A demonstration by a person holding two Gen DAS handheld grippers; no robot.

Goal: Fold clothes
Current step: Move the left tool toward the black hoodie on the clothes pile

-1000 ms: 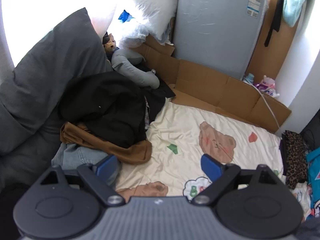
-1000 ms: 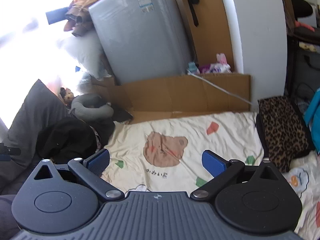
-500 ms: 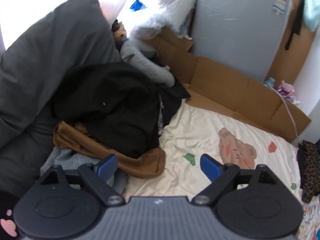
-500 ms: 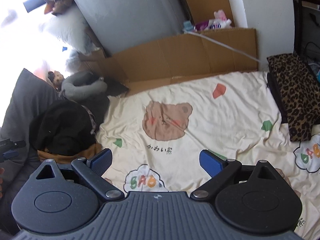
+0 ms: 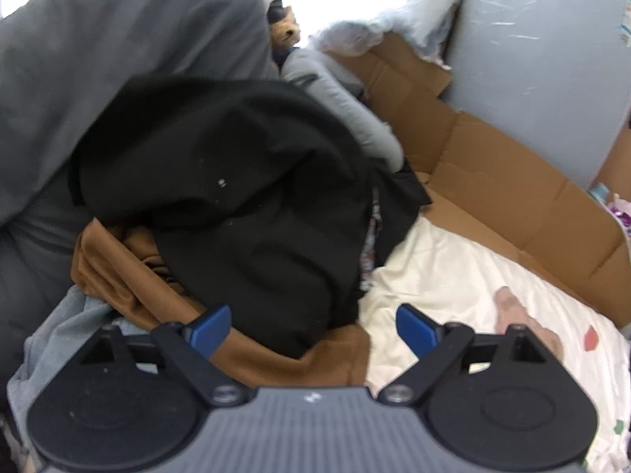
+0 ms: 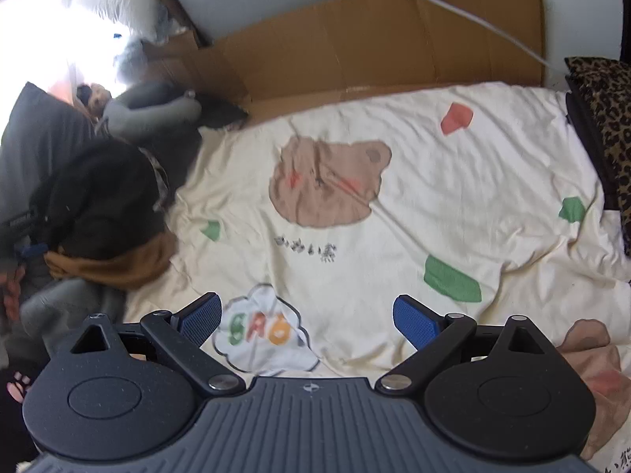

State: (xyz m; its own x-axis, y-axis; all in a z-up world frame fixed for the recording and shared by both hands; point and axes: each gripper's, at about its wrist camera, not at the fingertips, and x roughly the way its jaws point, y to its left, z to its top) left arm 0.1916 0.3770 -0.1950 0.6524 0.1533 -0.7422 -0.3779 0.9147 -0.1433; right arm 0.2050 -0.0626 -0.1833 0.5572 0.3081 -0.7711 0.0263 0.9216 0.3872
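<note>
A heap of clothes lies at the bed's left side: a black garment (image 5: 244, 197) on top, a brown garment (image 5: 130, 276) under it and pale blue denim (image 5: 67, 331) at the bottom. My left gripper (image 5: 313, 331) hangs open just over the near edge of the black and brown cloth, with nothing between its blue pads. In the right wrist view the same heap, black garment (image 6: 98, 201) over brown garment (image 6: 118, 264), sits far left. My right gripper (image 6: 307, 321) is open above the cream cartoon bedsheet (image 6: 394, 236), holding nothing.
A dark grey pillow (image 5: 98, 51) leans behind the heap, with a grey neck pillow (image 5: 339, 98) beside it. Brown cardboard (image 6: 374, 43) lines the far side of the bed. A leopard-print cloth (image 6: 607, 118) lies at the right edge. A white cable (image 6: 485, 23) crosses the cardboard.
My left gripper has moved in toward the clothes heap, which now fills its view. My right gripper has tilted down and lowered toward the sheet. Both stay open.
</note>
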